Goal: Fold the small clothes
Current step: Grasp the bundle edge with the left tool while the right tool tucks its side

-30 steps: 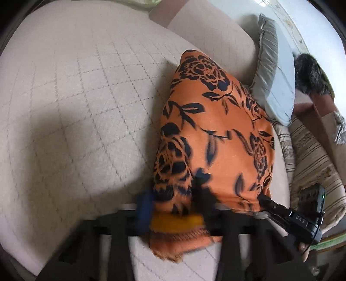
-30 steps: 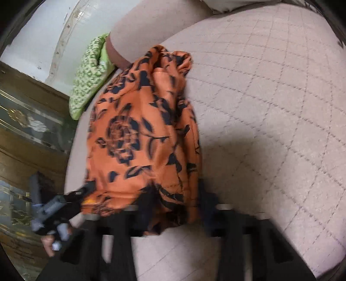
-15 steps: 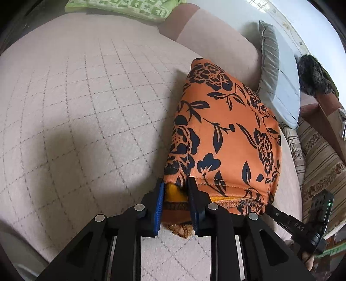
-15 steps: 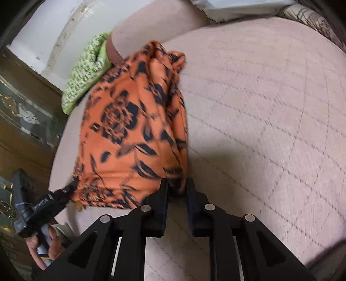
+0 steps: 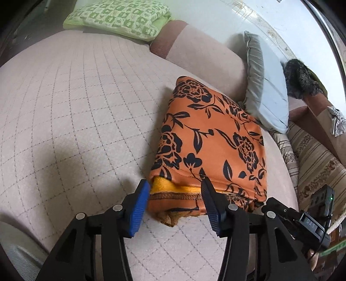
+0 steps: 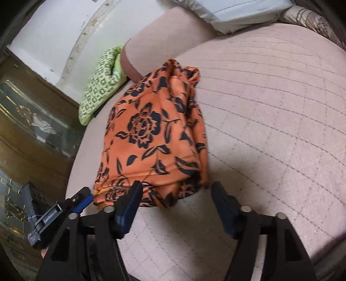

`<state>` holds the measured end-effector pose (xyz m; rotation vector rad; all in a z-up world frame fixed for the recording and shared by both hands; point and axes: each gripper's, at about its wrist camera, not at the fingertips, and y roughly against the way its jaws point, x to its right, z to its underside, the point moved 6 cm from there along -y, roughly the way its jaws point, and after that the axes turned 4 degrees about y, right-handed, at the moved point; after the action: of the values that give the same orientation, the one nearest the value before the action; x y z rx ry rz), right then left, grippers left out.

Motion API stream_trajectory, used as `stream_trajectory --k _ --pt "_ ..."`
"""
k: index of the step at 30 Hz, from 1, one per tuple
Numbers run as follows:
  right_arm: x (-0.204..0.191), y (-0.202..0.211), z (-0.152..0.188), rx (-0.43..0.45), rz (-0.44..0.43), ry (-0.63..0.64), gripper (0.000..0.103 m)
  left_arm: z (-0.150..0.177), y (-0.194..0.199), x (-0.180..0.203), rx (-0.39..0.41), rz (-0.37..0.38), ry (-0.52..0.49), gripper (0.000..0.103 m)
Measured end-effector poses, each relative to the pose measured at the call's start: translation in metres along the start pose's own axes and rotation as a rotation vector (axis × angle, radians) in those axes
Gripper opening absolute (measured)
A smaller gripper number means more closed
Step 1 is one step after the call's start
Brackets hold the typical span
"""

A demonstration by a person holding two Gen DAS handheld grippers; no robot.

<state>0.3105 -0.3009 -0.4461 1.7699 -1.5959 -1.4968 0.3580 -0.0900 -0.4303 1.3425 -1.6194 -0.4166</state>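
While the folded orange garment (image 5: 207, 140) lies on the bed (image 5: 75, 97), both grippers' jaws are opening, released.

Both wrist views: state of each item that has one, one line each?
Orange floral garment: folded, lying flat on the quilted beige cushion, yellow lining showing at the near edge, released.
Left gripper: jaws opening, garment's near edge between them, pads not pressing.
Right gripper: jaws opening, garment corner between them, pads clear.
Green patterned pillow: lying flat.
Grey pillow: propped against the backrest.
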Motion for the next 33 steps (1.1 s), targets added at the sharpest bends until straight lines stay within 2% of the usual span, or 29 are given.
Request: stream_trajectory --k 3,8,11,15,17,19,20,21,23,25,26,27,29,32,33 --pt "-0.001 -0.004 -0.003 -0.003 -0.008 0.009 0.070 -0.003 -0.002 -0.004 -0.009 -0.021 0.015 0.050" --pt "0.000 -0.004 -0.008 0.006 -0.015 0.001 0.070 -0.009 0.008 -0.002 0.068 -0.122 -0.027 0.050" --pt "-0.004 -0.003 -0.014 0.005 -0.009 0.004 0.070 -0.004 0.003 0.004 0.042 -0.168 -0.079 0.050" --pt "-0.012 -0.008 -0.025 -0.038 0.021 0.030 0.070 -0.020 -0.004 0.012 0.003 -0.156 -0.078 0.050" --pt "-0.009 -0.019 -0.032 -0.069 0.026 0.013 0.070 -0.036 -0.011 0.012 -0.004 -0.119 -0.057 0.055" --pt "-0.001 -0.032 -0.038 -0.098 0.027 -0.020 0.070 -0.048 -0.028 0.007 -0.052 -0.070 -0.034 0.054" --pt "0.003 -0.037 -0.039 -0.103 0.026 -0.038 0.067 -0.048 -0.041 0.005 -0.104 -0.030 -0.032 0.054" --pt "0.005 -0.040 -0.039 -0.093 0.009 -0.041 0.062 -0.045 -0.052 0.001 -0.148 -0.026 -0.016 0.054" --pt "0.008 -0.044 -0.038 -0.091 0.040 -0.025 0.047 -0.036 -0.073 -0.003 -0.211 -0.030 0.007 0.053" --pt "0.007 -0.047 -0.041 -0.101 0.034 -0.006 0.043 -0.040 -0.079 0.008 -0.204 -0.068 -0.084 0.052" --pt "0.006 -0.052 -0.042 -0.119 0.040 0.009 0.039 -0.041 -0.081 0.012 -0.211 -0.068 -0.109 0.044" --pt "0.006 -0.056 -0.043 -0.139 0.038 0.013 0.034 -0.040 -0.082 0.011 -0.219 -0.062 -0.093 0.042" --pt "0.005 -0.057 -0.042 -0.165 0.020 -0.009 0.028 -0.041 -0.078 0.011 -0.232 -0.059 -0.085 0.016" --pt "-0.002 -0.040 -0.040 -0.158 0.035 -0.017 0.011 -0.049 -0.043 0.018 -0.166 0.060 -0.016 0.013" --pt "-0.005 -0.031 -0.039 -0.137 0.026 -0.013 0.010 -0.047 -0.037 0.019 -0.153 0.074 -0.013 0.013"
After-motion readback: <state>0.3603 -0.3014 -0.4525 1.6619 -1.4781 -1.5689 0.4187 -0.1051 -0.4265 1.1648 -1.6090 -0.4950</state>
